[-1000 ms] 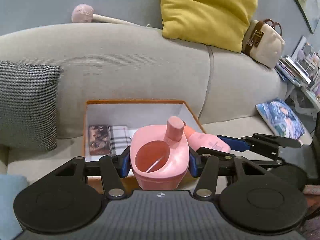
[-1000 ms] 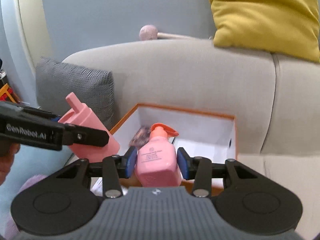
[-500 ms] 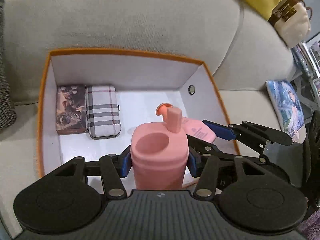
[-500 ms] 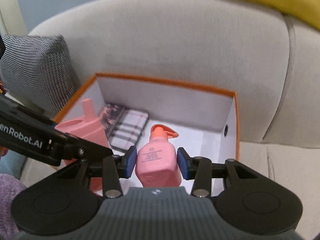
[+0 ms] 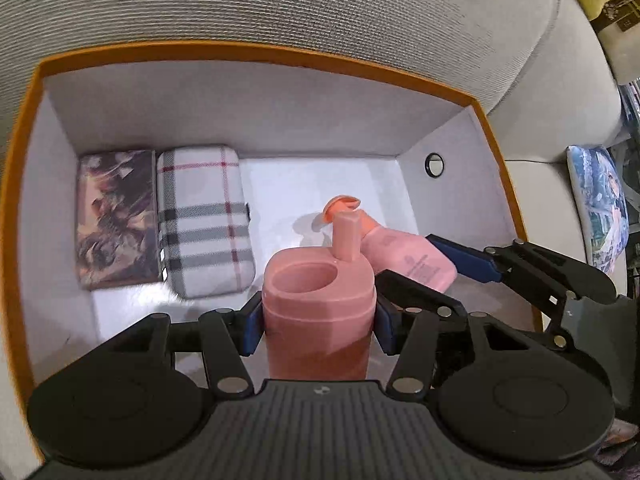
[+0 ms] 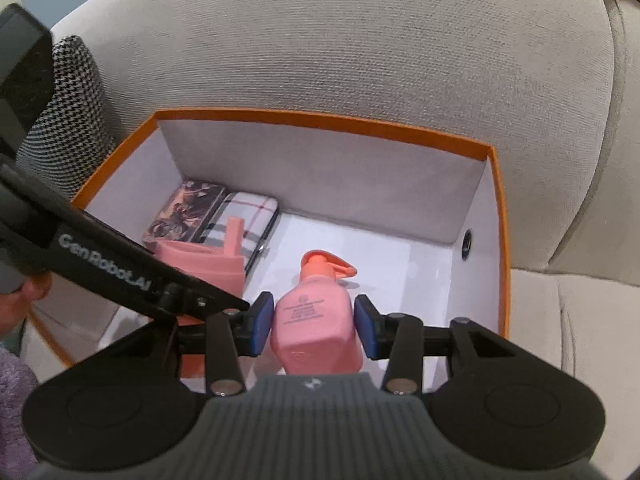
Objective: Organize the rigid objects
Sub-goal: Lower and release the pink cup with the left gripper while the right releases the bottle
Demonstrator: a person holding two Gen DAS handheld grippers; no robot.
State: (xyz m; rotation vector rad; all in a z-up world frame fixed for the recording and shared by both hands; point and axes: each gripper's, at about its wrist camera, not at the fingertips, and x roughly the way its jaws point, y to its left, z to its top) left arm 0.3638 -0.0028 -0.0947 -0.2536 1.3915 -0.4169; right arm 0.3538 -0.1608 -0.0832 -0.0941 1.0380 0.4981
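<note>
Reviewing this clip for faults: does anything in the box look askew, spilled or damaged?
Nothing stands out. The two flat cases lie neatly side by side in the box; the cup and pump bottle are intact, with no spill.

- Left gripper (image 5: 318,322): matte black linkage arms, blue pads (image 5: 251,326) at the fingertips, silver pivot screws behind them.
- Right gripper (image 6: 314,330): same build — 2 round black discs flank a ribbed grey plate behind the fingers.
- White "GenRobot.AI" lettering on one black arm.
</note>
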